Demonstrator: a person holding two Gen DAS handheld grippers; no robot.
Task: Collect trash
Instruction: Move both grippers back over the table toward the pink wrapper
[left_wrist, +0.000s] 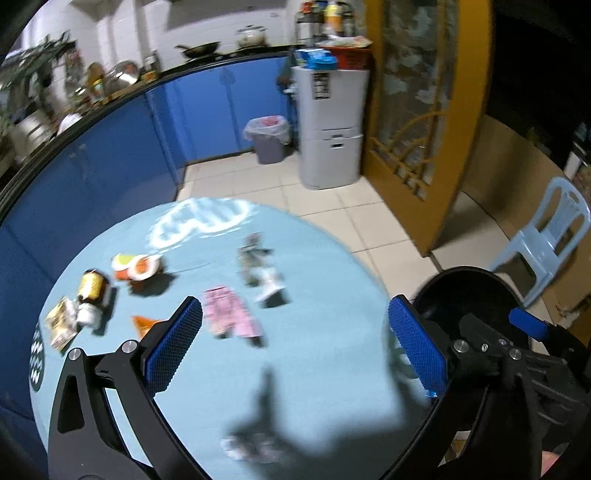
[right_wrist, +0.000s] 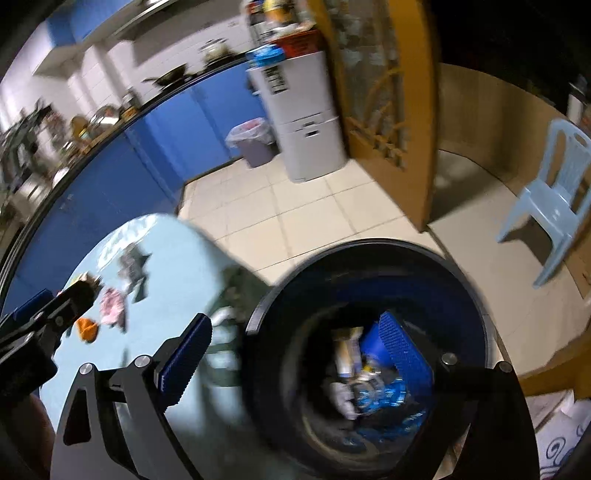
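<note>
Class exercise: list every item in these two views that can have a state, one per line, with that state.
Left tool: open, nothing between its fingers.
Right tool: open over the bin, empty.
Round black trash bin: uncovered, trash inside.
Pink crumpled wrapper: lying on the table.
Brown glass jar: tipped on its side.
Grey lined floor bin: uncovered.

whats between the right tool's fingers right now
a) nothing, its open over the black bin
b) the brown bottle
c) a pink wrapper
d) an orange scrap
a: the right tool stands open with no item between its pads, poised over the black bin that already has trash inside; the pink wrapper lies on the table.
</note>
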